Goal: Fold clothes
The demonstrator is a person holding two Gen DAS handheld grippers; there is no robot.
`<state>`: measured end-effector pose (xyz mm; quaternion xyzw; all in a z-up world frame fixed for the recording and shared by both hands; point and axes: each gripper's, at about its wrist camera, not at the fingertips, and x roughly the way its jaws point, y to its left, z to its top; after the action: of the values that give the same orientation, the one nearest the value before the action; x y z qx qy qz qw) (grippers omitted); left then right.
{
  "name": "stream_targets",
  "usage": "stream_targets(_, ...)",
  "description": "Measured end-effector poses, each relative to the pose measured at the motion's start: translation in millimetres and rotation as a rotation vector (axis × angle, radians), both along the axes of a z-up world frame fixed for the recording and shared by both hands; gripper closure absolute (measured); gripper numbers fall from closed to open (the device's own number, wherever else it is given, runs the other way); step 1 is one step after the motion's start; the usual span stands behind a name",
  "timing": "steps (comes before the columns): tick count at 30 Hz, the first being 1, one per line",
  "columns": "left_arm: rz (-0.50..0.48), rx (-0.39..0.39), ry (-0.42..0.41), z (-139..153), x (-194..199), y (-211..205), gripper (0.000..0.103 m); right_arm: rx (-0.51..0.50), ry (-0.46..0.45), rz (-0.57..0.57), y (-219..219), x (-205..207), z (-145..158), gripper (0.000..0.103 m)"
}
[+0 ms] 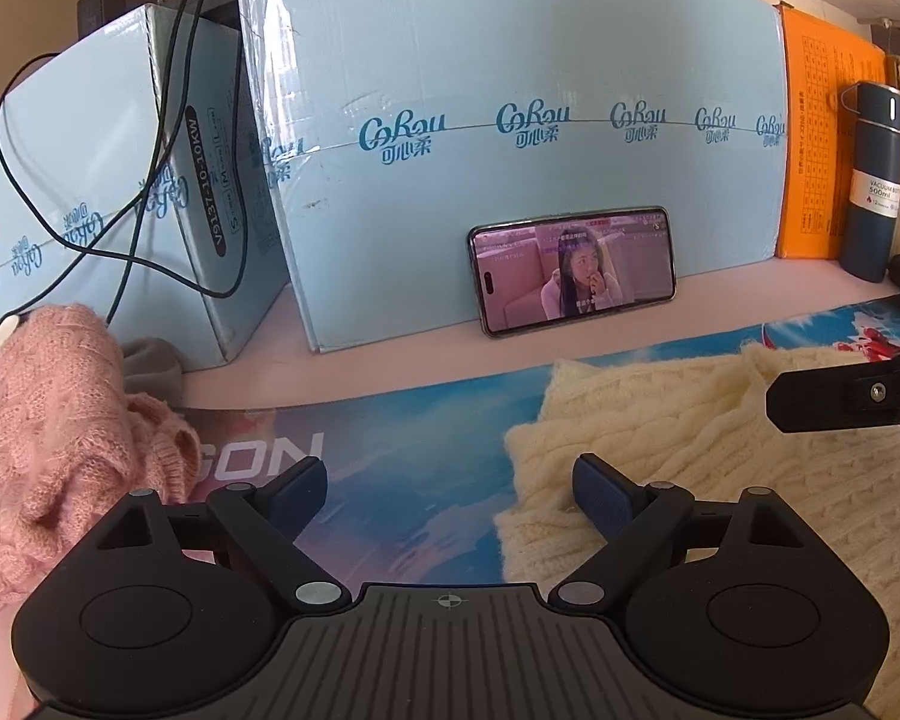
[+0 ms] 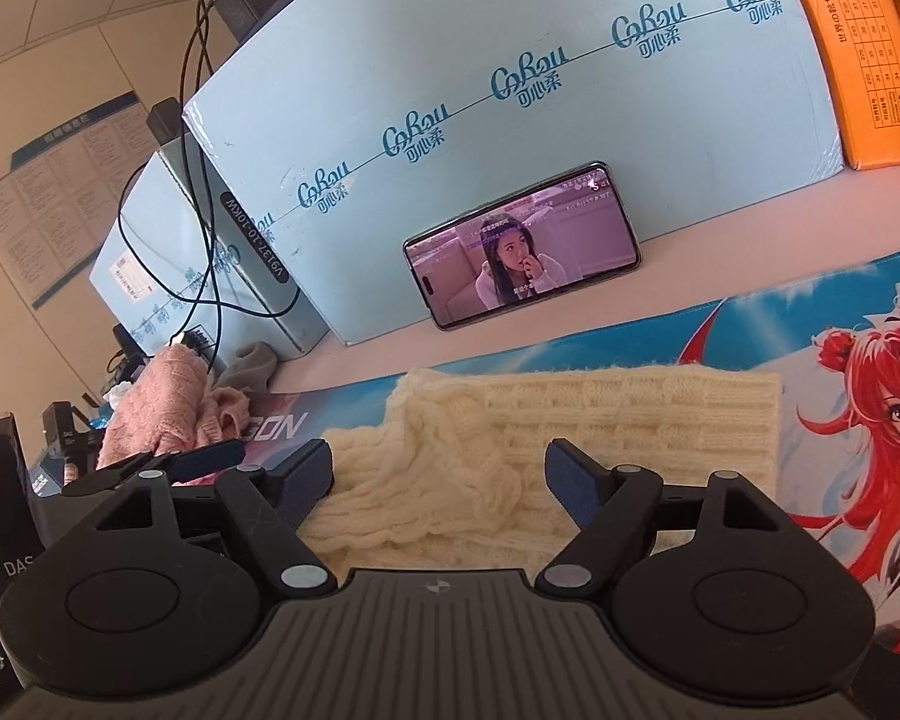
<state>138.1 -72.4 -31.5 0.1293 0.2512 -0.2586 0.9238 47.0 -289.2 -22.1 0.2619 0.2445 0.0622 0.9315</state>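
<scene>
1. While lying folded on the printed blue desk mat (image 2: 810, 312), the cream cable-knit sweater (image 2: 570, 420) is sitting w/ nothing gripping it.
2. Right gripper (image 2: 439, 474) is hovering over its near edge, jaws spread wide, empty.
3. Left gripper (image 1: 447, 495) is hanging wide open over bare mat, its right finger over the sweater's left edge.
4. Crumpled pink knit sweater (image 1: 48, 420) is lying at far left.

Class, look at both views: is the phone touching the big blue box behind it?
Touching. In the left wrist view the phone stands on its long edge, its top leaning against the blue box, with no gap.
</scene>
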Motion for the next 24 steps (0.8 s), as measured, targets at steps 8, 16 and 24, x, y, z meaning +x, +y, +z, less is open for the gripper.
stream_targets(8,0.021,-0.057,0.002,4,2,9,0.012,-0.073,0.048,0.002,9,16,-8,0.07)
stream_targets(16,-0.003,-0.058,-0.008,3,1,7,0.012,0.27,0.155,0.031,-3,4,-10,0.085)
stream_targets(24,-0.03,0.002,-0.002,-3,-1,-2,0.012,0.11,0.159,-0.057,4,2,-2,0.051)
